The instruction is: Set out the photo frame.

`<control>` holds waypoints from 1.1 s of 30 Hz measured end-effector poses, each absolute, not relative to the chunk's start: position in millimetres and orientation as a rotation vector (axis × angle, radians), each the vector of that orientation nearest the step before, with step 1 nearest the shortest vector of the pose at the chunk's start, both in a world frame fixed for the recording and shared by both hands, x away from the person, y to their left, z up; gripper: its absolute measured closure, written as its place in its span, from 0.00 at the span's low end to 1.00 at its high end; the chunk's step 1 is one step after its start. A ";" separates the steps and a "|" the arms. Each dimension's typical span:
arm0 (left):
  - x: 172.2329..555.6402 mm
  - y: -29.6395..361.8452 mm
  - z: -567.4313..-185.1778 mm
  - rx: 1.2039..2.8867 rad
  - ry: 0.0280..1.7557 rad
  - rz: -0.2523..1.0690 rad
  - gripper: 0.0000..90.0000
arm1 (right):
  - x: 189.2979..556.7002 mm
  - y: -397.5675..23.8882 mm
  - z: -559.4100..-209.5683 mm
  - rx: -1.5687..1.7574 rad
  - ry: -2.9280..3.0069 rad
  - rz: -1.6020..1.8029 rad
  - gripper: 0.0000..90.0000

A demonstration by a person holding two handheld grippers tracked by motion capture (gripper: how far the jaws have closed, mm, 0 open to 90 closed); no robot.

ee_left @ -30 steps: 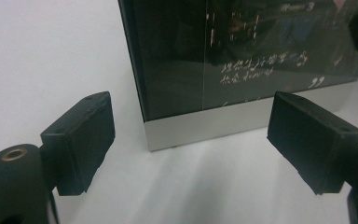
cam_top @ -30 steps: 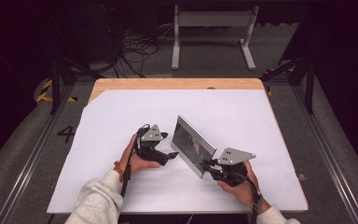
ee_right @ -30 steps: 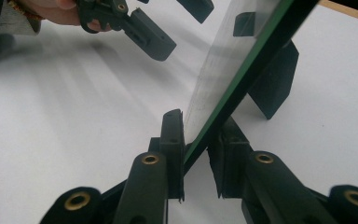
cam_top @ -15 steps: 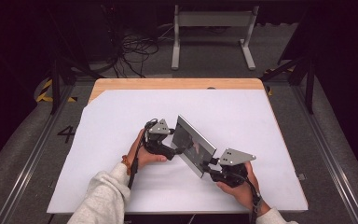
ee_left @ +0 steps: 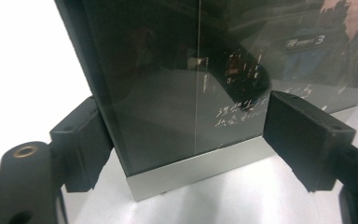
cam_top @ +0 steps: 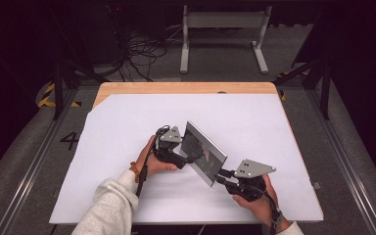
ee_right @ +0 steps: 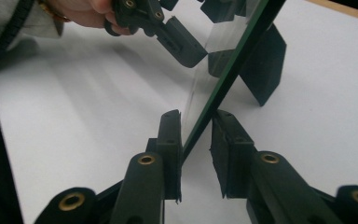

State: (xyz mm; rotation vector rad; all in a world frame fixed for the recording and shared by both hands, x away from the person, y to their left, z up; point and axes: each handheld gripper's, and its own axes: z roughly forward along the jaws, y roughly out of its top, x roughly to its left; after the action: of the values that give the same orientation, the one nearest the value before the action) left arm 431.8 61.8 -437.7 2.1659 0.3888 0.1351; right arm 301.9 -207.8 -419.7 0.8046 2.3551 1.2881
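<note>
Glass-fronted picture frame (cam_top: 204, 152) stands tilted on the white table (cam_top: 127, 117) near centre. Right gripper (cam_top: 223, 174) pinches its 5 o'clock corner; left gripper (cam_top: 188, 157), jaws spread, straddles its 9 o'clock edge.

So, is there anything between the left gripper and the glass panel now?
Nothing visible. The left gripper already straddles the glass panel, one jaw on each side, with small gaps, on the white table.
</note>
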 end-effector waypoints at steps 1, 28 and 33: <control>431.7 61.7 -437.4 2.167 0.386 0.142 0.22 | 302.2 -207.8 -419.6 0.809 2.354 1.296 0.83; 412.3 88.0 -431.6 2.236 0.358 0.162 0.39 | 306.3 -211.6 -420.1 0.862 2.259 1.305 0.90; 401.8 96.9 -432.1 2.231 0.374 0.170 0.45 | 309.7 -211.3 -421.0 0.877 2.249 1.310 0.89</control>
State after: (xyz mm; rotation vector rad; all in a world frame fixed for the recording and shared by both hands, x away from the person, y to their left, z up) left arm 401.8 96.9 -432.1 2.2306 0.3741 0.1696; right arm 309.7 -211.3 -421.0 0.8772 2.2495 1.3099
